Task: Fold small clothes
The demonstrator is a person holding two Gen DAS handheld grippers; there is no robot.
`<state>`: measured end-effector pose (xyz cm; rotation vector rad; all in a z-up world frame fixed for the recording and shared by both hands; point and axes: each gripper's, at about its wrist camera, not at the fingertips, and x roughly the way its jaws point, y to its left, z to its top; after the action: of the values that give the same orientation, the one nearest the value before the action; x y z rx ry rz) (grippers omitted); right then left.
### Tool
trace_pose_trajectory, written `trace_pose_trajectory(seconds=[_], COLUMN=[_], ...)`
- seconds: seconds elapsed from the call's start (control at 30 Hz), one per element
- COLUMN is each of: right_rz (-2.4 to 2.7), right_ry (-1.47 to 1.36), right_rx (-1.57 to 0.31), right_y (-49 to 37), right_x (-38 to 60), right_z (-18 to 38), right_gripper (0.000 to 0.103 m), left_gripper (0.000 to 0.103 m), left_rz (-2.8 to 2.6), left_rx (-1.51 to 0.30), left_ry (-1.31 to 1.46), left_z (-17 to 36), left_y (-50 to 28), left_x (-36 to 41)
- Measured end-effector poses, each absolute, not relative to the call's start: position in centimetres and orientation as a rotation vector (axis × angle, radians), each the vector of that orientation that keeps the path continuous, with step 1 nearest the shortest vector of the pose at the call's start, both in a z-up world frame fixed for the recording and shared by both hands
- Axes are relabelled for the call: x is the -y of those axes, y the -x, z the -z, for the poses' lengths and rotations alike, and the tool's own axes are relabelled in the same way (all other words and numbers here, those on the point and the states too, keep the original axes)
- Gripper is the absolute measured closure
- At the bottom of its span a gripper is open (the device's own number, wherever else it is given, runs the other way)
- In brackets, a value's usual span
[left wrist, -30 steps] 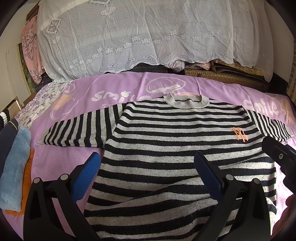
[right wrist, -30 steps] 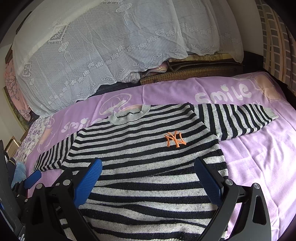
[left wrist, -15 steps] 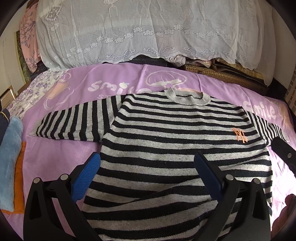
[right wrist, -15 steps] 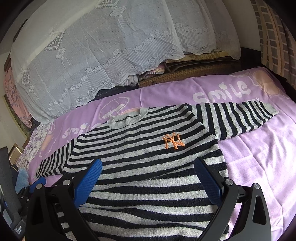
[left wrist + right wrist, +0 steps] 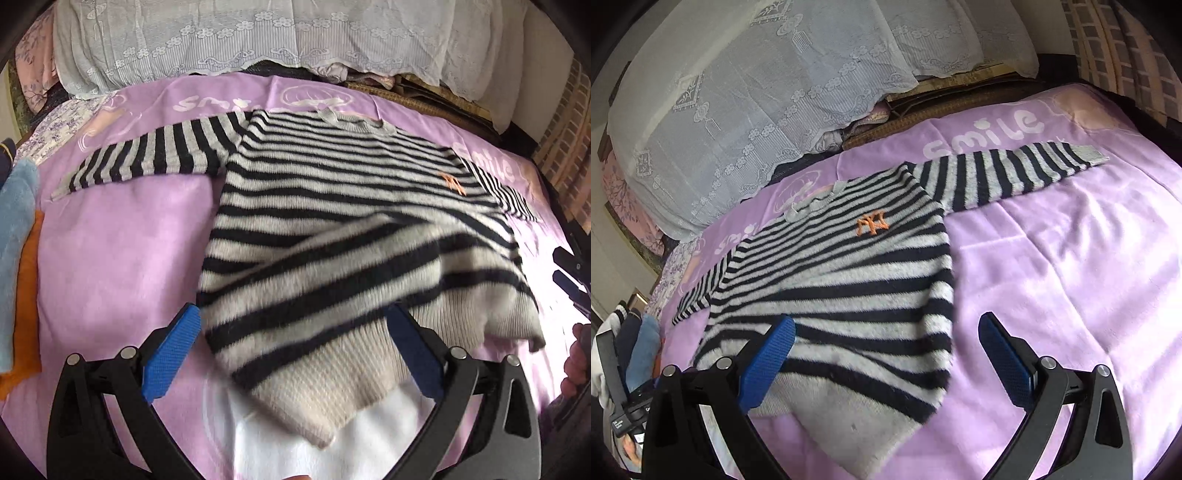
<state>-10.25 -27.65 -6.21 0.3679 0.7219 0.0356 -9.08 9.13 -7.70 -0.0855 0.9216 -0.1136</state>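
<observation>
Left wrist view — striped sweater (image 5: 332,206) hem newly rumpled, tools' jaws apart as before

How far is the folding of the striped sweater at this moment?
Done: the striped sweater lies face up on the purple blanket, both sleeves spread out; folded cloths lie in a pile at the left. In hand: nothing is gripped; the left gripper and right gripper are open over the rumpled hem, which appears blurred. Left: all folds, sleeves and body.
</observation>
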Motion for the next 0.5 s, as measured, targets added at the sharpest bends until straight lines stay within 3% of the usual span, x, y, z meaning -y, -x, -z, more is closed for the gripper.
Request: trace_pose_trajectory(seconds=[0.17,0.37,0.47,0.5], right_rz=[-0.118,-0.247,-0.246,-0.245], right_ry=[-0.466,-0.631,-0.688,-0.705], right_rx=[-0.808,-0.872,-0.875,-0.877], right_y=[13.8,13.1,12.3,12.2], right_x=[28.4,27.0,27.0,27.0], right_z=[9.5,11.2,11.7,11.9], right_gripper=[0.003,0.006,0.022,0.035], left_gripper=[0.004,0.005,0.007,0.021], left_rz=[0.267,0.407,0.431,0.415], left_rx=[-1.049,-1.023,-1.025,-1.026], left_ry=[0.237,0.459,0.558,0.569], left_z=[11.0,11.0,11.4,11.5], left_y=[11.4,10.3,9.6,9.5], left_x=[-10.3,-11.2,-12.0,-12.3])
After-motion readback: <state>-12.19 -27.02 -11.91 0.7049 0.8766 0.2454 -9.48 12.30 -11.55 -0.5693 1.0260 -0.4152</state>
